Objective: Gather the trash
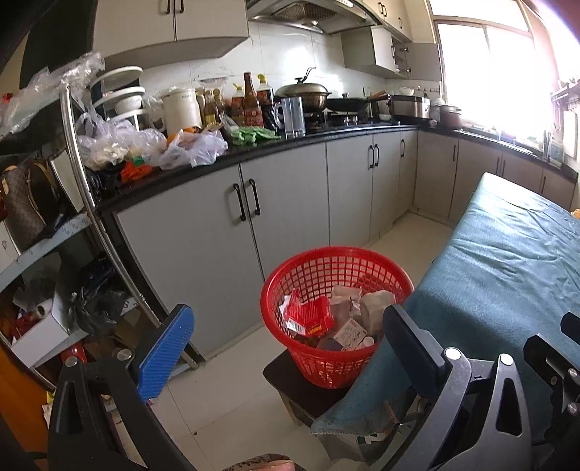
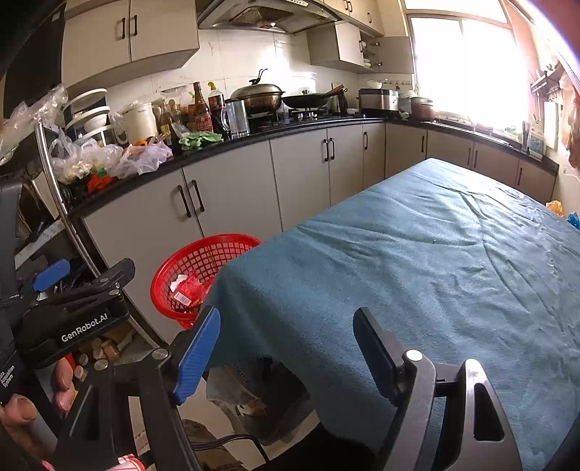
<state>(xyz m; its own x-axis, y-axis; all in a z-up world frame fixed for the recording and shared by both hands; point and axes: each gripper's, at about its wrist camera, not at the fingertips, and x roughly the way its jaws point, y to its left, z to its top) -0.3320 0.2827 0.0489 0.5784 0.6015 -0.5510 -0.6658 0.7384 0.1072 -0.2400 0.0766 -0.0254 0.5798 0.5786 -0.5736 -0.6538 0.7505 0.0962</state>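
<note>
Red plastic lattice basket (image 1: pixel 337 311) part-filled with wrappers | teal-clothed table (image 2: pixel 435 261) bare | left gripper (image 1: pixel 286 347), right gripper (image 2: pixel 286 347) agape, empty | collection seemingly near done

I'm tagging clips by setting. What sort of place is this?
A home kitchen, most likely: a wok sits on a gas hob under a range hood, with sauce bottles on the counter.

Both wrist views toward shared basket (image 1: pixel 335 311)
</note>
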